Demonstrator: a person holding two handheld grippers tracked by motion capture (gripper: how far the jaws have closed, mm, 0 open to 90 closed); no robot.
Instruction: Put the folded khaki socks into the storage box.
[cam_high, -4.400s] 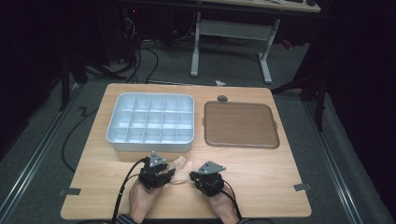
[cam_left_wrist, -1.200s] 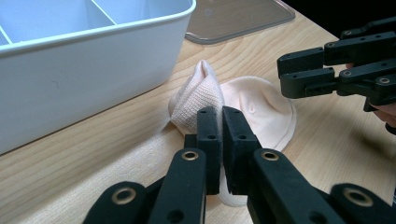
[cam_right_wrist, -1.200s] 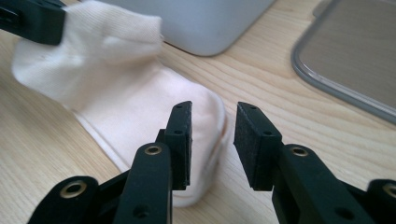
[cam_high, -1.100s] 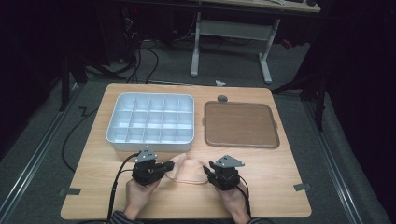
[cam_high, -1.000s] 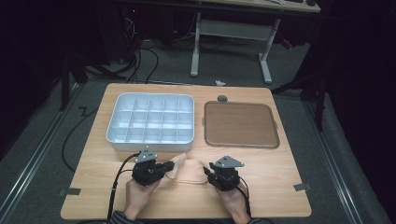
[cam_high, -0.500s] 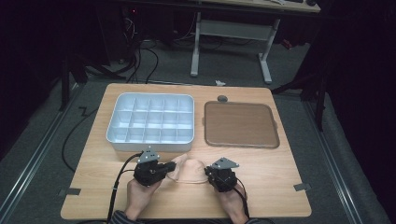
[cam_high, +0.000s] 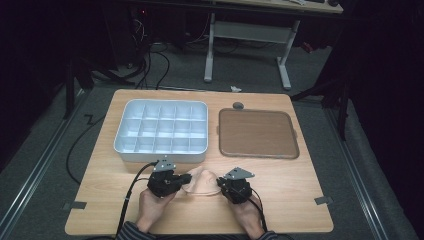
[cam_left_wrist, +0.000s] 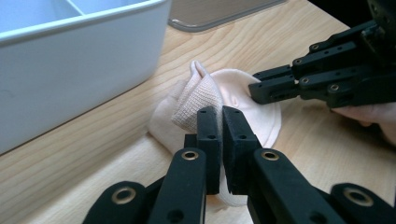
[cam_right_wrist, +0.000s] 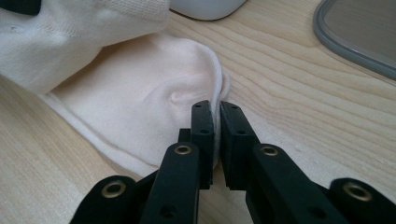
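Two claws pinch soft cream knit sock (cam_high: 202, 181) | left claw (cam_left_wrist: 221, 122) ribbed cuff | right claw (cam_right_wrist: 215, 119) rounded edge

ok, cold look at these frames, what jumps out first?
The pale sock at the table's near edge, pinched from both sides: the left gripper is shut on its ribbed cuff and the right gripper has just closed on the opposite edge. Behind it sit a white compartment tray on the left and a flat brown tray on the right.

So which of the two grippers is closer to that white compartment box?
Left. The left gripper sits just below the compartment box; the right gripper is off toward its right corner.
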